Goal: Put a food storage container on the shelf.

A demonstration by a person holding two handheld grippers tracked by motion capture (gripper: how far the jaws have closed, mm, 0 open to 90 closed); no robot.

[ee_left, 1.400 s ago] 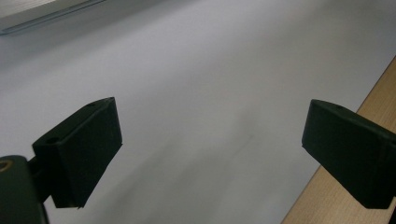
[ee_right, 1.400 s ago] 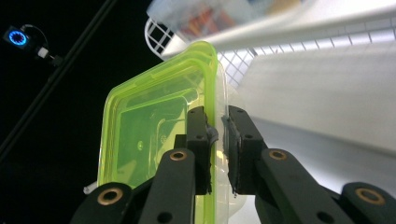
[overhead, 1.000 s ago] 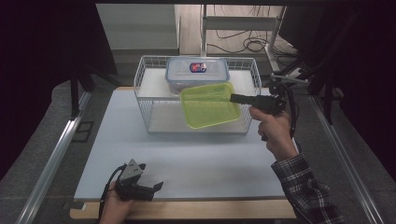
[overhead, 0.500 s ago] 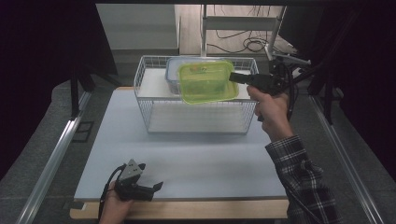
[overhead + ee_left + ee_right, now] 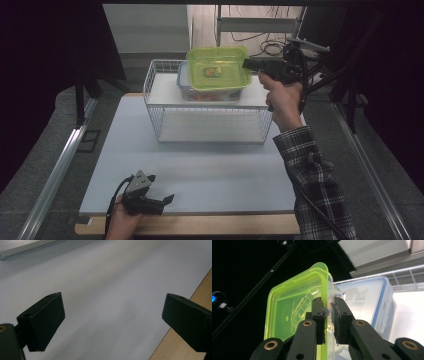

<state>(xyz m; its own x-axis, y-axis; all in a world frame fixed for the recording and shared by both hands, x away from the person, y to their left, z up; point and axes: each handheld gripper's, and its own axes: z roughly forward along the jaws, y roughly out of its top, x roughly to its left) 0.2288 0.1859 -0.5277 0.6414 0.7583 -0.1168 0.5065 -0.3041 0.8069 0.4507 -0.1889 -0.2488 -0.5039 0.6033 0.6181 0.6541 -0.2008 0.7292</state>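
The left gripper (image 5: 167, 200) is resting at the near left edge of the table (image 5: 210, 165), its jaws standing wide apart with nothing between them; in the left gripper view its pads (image 5: 45, 320) are framing bare table surface. This placement is keeping it parked clear of the working area, so that the far side is left free for the other hand.

Toward the middle, the wire basket (image 5: 210, 125) is standing at the far side of the table. A blue-rimmed container (image 5: 200, 92) is sitting inside it against the far wall.

To the right, the right gripper (image 5: 247, 64) is clamping the right edge of the green-lidded container (image 5: 217, 67), jaws narrowed onto its rim. In the right gripper view the pads (image 5: 318, 315) are pinching lid and wall together, which is probably keeping the lid seated during carrying. The green-lidded container is hanging above the blue-rimmed container, over the far part of the basket; whether the two are touching cannot be told. Gripping at the edge is leaving the underside free, presumably for stacking it on the lower container.
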